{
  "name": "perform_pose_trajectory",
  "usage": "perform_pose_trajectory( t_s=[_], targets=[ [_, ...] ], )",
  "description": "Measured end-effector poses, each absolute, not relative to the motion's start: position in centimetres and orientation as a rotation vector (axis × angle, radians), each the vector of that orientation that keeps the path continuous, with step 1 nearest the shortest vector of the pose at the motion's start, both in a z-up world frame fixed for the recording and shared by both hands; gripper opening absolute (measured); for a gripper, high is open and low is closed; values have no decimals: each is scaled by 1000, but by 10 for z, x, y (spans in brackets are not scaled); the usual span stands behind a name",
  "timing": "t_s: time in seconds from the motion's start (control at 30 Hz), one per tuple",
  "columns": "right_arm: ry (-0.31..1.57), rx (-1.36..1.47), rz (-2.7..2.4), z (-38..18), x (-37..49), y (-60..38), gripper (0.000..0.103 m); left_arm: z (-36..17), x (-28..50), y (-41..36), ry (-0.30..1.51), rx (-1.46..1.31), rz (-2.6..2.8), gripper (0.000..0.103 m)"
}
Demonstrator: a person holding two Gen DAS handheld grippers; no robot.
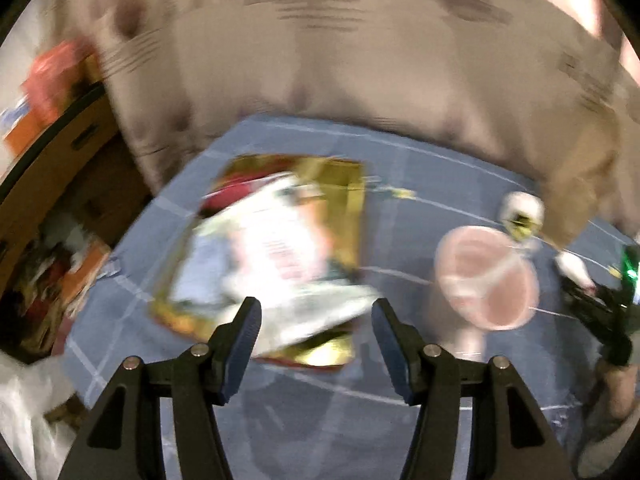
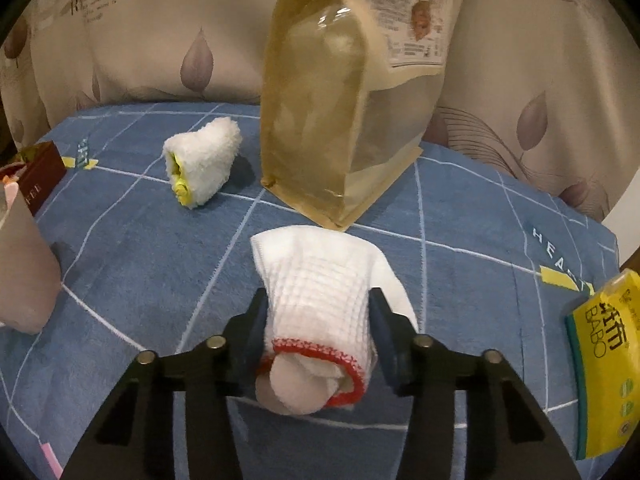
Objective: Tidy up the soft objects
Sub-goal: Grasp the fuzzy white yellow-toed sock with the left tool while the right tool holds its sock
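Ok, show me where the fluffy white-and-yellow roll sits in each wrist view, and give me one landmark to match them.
Left wrist: the fluffy roll is at the right, blurred, on the blue blanket, just left of the paper bag.
Right wrist: the fluffy roll is upper left of centre, beyond the white cloth held in the right tongs.
Shared landmark: the paper bag, right of the roll in both.

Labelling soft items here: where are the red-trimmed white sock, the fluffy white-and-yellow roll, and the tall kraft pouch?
red-trimmed white sock [image 2: 316,292]: right wrist view, ribbed middle.
fluffy white-and-yellow roll [image 2: 208,156]: right wrist view, fleecy side.
tall kraft pouch [image 2: 340,120]: right wrist view, front panel.
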State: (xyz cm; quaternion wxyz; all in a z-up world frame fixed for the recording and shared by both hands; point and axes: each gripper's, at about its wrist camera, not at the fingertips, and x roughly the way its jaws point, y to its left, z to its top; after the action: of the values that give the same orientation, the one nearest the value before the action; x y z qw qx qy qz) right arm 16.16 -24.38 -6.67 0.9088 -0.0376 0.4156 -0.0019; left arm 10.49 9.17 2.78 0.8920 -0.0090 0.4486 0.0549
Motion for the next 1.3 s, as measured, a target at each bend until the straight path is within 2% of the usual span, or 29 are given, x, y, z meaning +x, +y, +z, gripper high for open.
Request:
perform_pose_trajectory(
  t_s=[0.33,0.67,1.3],
  targets=[
    [842,-43,15,-64,126,-265,36,33,132,-33,919,90,-139,59],
    [842,-30,-13,-67,80,-298,36,16,163,-110,931,166,-233,59],
    [839,12,9,-71,76,-307,38,-33,262,-163,1020,267,-226,59]
  ],
)
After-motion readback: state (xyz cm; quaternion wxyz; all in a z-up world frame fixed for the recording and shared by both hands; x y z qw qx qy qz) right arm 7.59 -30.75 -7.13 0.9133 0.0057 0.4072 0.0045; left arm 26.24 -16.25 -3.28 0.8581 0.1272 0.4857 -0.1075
